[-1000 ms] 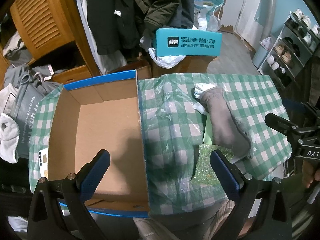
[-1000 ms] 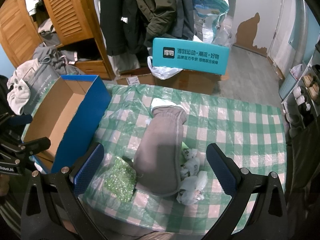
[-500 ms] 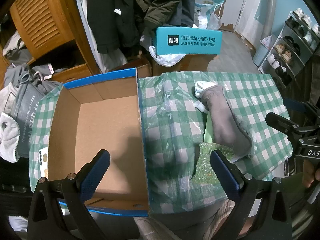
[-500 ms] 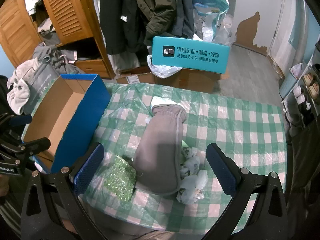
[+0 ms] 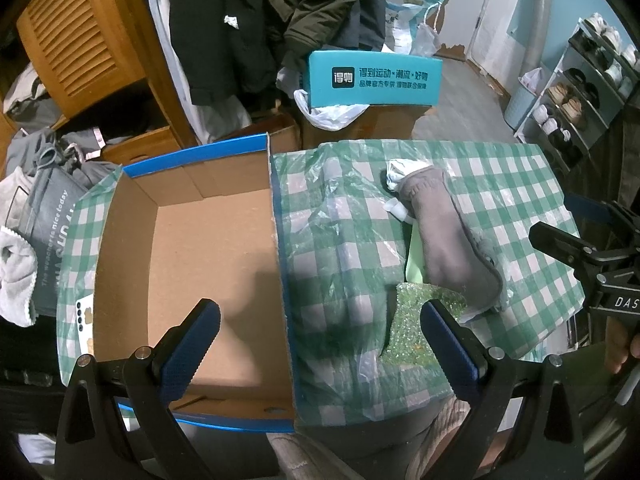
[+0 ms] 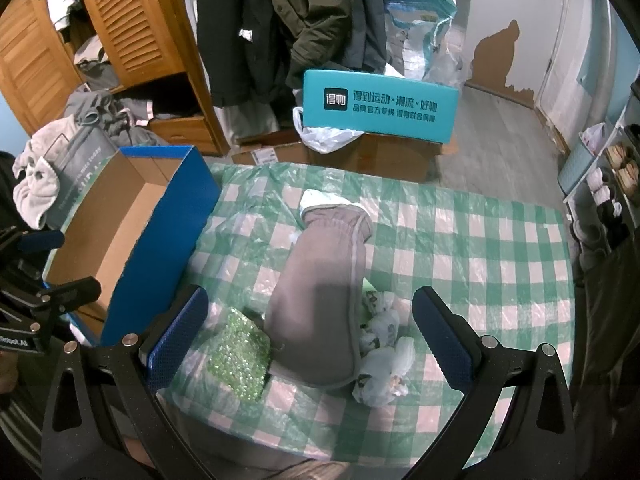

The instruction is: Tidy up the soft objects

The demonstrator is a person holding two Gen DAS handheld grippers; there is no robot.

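Note:
A grey cloth pouch [image 6: 324, 292] lies lengthwise on the green-checked table [image 6: 480, 264], with a green sequined pad [image 6: 240, 354] at its near left and a crumpled white plastic bag [image 6: 384, 368] at its near right. It also shows in the left wrist view [image 5: 448, 240], with the pad [image 5: 424, 320] beside it. An empty blue-sided cardboard box [image 5: 192, 264] stands at the table's left. My left gripper [image 5: 320, 344] is open and empty above the box's right wall. My right gripper [image 6: 308, 336] is open and empty above the pouch's near end.
A teal box [image 6: 380, 106] on cardboard cartons stands behind the table. Coats hang on a wooden wardrobe [image 6: 132, 32] at the back left. Clothes pile up at the left [image 6: 48, 176]. A shoe rack [image 5: 580, 92] stands at the right.
Both grippers have drifted only slightly; the objects on the table have not moved and both grippers stay open.

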